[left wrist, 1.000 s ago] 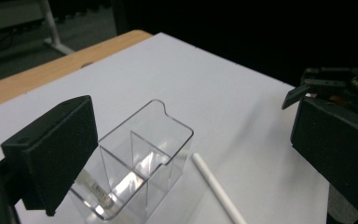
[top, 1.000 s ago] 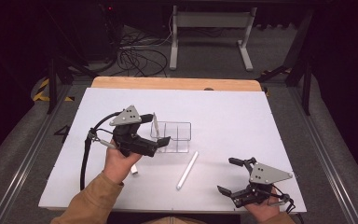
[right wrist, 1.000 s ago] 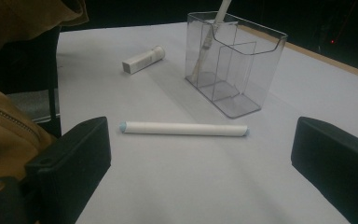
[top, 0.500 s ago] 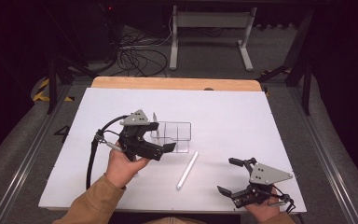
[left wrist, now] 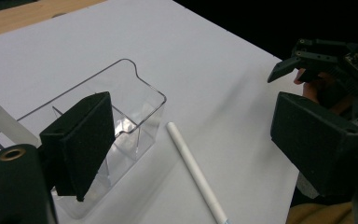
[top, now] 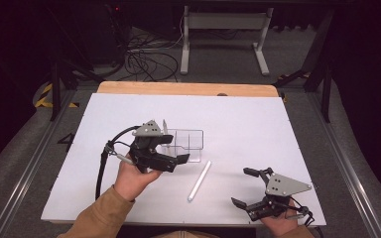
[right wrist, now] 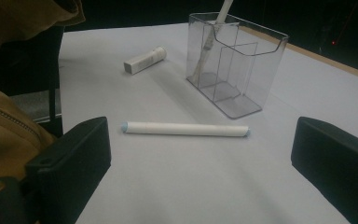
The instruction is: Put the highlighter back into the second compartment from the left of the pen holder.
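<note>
In the high view the left tool (top: 176, 161) sits left of centre, held in the person's left hand (top: 134, 176) and hanging just before the near wall of the clear holder (top: 194, 140); its jaws stand apart and have just been closing a little, with nothing pressed between them; in the left gripper view one jaw lies in front of the clear holder (left wrist: 140, 100) at lower left and the other fills the right edge, the white pen (left wrist: 193, 170) lying on the desk in the gap between them, untouched. The clear holder is a see-through box split into compartments, upright on the white desk (top: 258, 129); a white stick (right wrist: 214, 32) leans in its end compartment, seen in the right gripper view at upper centre. The white pen (top: 199, 180) lies flat in the lower middle of the high view, just beside the holder's near right corner and apart from it; in the right gripper view the white pen (right wrist: 185, 129) lies crosswise in mid frame, in front of the clear holder (right wrist: 242, 65). A small white tube (right wrist: 144, 59) lies on the desk at upper left of that view, to the left of the holder. The right tool (top: 245, 187) rests at the lower right of the high view, near the desk's front edge, well apart from the pen; its jaws are spread wide with nothing in them.
</note>
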Motion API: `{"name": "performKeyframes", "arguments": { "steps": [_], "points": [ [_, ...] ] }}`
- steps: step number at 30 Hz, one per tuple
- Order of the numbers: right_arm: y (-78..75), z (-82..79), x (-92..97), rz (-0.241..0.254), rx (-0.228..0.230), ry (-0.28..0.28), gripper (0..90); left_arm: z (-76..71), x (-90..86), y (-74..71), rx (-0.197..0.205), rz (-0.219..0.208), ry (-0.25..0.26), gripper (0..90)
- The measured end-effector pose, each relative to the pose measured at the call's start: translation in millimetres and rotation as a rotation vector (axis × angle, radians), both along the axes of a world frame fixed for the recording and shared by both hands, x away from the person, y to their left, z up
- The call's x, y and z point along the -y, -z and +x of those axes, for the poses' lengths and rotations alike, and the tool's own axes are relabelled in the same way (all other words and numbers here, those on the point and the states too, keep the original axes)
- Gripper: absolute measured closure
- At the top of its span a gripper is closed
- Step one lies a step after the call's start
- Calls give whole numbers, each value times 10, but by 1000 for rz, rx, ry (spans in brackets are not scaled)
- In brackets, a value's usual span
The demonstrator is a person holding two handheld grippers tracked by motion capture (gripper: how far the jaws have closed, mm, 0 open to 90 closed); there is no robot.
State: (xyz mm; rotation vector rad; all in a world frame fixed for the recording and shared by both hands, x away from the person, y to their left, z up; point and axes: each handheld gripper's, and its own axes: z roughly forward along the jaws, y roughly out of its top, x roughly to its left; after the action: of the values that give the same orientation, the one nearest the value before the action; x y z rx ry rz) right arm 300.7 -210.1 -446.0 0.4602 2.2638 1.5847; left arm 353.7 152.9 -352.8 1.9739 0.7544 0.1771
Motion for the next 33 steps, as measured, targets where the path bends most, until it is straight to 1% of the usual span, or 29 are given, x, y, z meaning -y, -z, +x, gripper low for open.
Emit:
{"name": "performKeyframes", "arguments": {
  "steps": [2,4,5,8,10,12,13,14,16,20,23,24,26,27,30,33],
  "points": [
    [-1,-2,0,3,-1,1,56,1,27,12,-4,12,-5,164],
    [-2,-3,1,2,0,1,56,-4,56,29,-18,19,-5,179],
    [-2,-2,2,0,2,1,57,-3,65,35,-18,24,-4,182],
    [-2,-2,0,2,0,1,56,5,103,59,-40,29,-4,198],
    [-2,-3,0,2,1,1,56,2,138,78,-47,49,-10,215],
    [-4,-3,3,1,4,0,56,-3,185,102,-66,63,-17,229],
    [-6,-4,5,1,5,1,56,-4,205,115,-76,68,-13,233],
    [-6,-4,6,2,5,2,57,-1,219,127,-79,78,-5,234],
    [-7,-4,6,2,6,2,57,-6,257,159,-79,83,-3,234],
    [-7,-4,7,2,6,2,57,2,339,241,-91,129,2,238],
    [-8,-5,10,3,6,2,57,16,393,302,-117,156,7,248],
    [-8,-4,10,3,6,2,57,22,409,321,-133,163,2,255],
    [-9,-5,10,3,5,2,57,41,444,359,-156,192,-5,270],
    [-9,-5,10,4,6,3,57,51,462,372,-168,213,-7,265],
    [-9,-4,11,6,5,2,57,61,506,410,-191,241,-12,285],
    [-8,-3,11,7,6,2,57,75,552,446,-203,272,-15,294]
  ]
}}
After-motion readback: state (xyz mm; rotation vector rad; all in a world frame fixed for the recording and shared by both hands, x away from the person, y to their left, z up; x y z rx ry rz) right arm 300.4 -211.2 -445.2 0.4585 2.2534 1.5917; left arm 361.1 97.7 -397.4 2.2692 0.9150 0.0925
